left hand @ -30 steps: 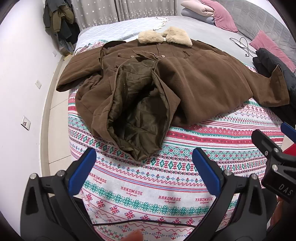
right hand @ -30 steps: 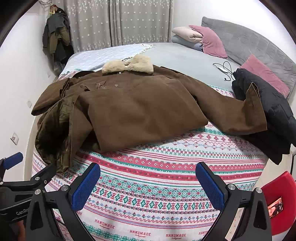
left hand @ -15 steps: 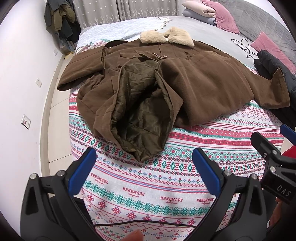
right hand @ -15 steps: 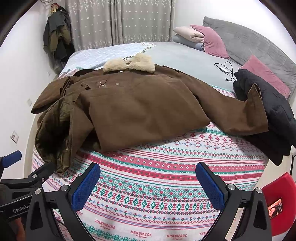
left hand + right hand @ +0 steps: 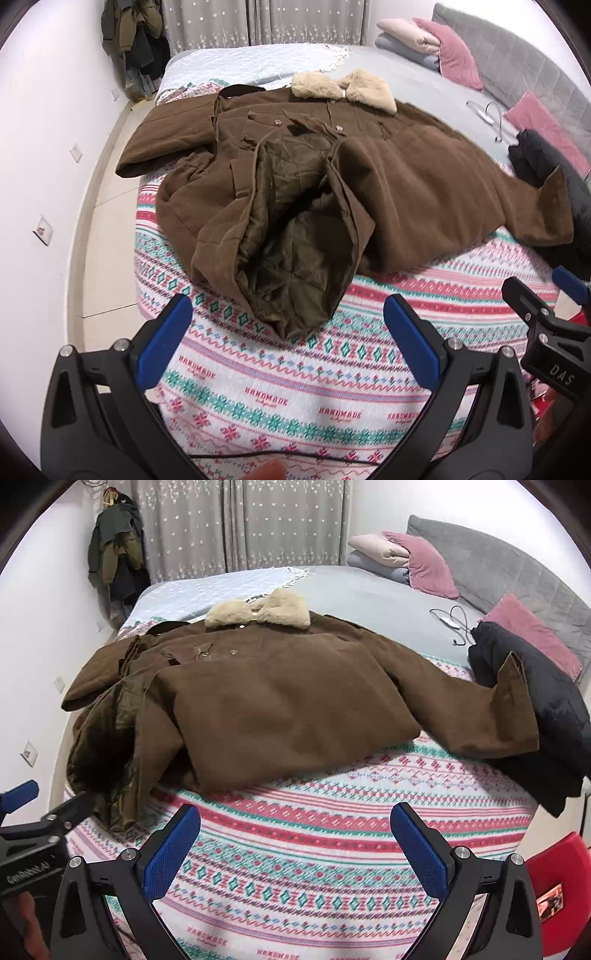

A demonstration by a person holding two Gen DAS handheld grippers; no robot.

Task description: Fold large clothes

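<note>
While both hand-held grippers (image 5: 288, 325) (image 5: 295, 834) gape empty, only the left view shows the coat's (image 5: 406, 192) lining (image 5: 291, 236).

A patterned blanket (image 5: 332, 834) printed "HANDMADE" covers the near end of the bed; a grey sheet (image 5: 369, 594) lies beyond; pink pillows (image 5: 428, 565) sit upper right against a grey headboard (image 5: 509, 568); star-dotted curtains (image 5: 240, 524) hang top centre; clothes (image 5: 114, 561) hang upper left; a cable (image 5: 454, 624) lies right of centre

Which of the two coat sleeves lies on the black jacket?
The sleeve on the right side; its cuff rests against the black jacket. The other sleeve hangs toward the wall.
</note>
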